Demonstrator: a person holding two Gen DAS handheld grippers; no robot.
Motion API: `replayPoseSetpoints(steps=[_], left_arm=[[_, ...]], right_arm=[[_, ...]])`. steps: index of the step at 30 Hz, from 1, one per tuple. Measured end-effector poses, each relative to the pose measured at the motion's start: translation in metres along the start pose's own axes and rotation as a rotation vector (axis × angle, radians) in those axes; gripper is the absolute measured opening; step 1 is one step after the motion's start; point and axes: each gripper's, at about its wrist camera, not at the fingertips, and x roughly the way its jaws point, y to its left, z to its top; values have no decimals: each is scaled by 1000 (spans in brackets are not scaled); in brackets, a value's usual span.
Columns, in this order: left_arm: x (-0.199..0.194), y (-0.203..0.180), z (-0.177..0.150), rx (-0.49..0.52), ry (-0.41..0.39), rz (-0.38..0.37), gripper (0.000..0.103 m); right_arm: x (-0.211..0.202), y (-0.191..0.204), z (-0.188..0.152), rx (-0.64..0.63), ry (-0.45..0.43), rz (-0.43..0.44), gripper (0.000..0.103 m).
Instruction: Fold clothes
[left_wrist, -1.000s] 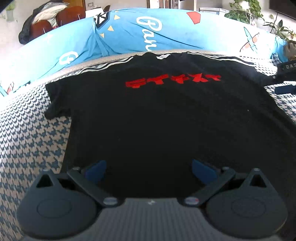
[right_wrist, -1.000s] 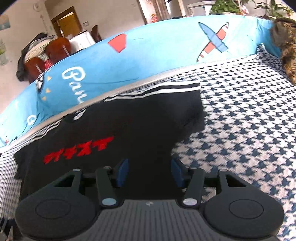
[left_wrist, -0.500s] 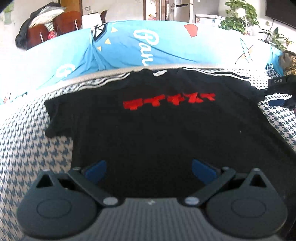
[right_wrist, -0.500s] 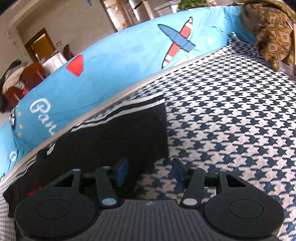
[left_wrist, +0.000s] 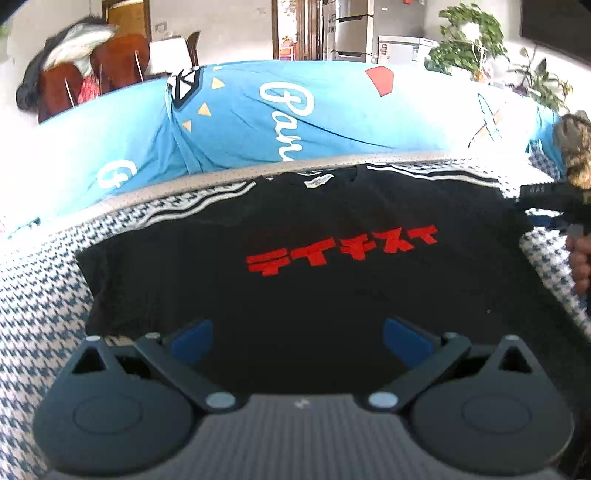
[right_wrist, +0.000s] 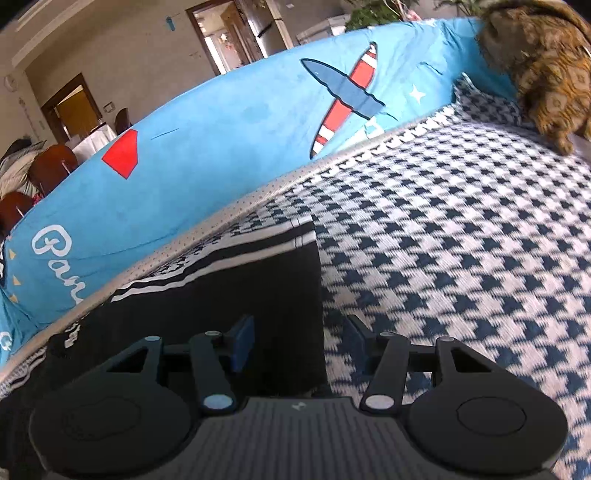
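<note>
Left wrist – T-shirt (left_wrist: 314, 288) flat beyond parted jaws.

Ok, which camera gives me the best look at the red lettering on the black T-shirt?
The left wrist view: the red lettering sits near the middle of the frame, fully visible across the chest of the black T-shirt. The right wrist view shows only the shirt's striped sleeve and its edge; no lettering is visible there.

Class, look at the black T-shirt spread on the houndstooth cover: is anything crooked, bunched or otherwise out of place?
Nothing stands out. The black T-shirt lies flat, print up, both sleeves spread on the houndstooth cover; the sleeve ahead of the right gripper is smooth.
</note>
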Motion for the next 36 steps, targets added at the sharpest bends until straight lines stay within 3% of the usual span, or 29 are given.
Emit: replayPoseSetpoints(steps=[7,14,18,32,36], left_arm=[[-2,4,1,-43,-2,-36,103],[-2,4,-1,-44,2,-25,103],[1,4,-2,-46,10,-21,103],[4,3,-5,-37,17,-18,103],[5,3,-5,-36,22,-17,103]], right_arm=[[18,7,4,-64,-25,4,49],[27,11,7,-97,-24,9,18],[28,11,8,-92,-11,30,11],[7,16,24,-46,-128,-49,5],[14,6,20,-6,-77,-55,6]])
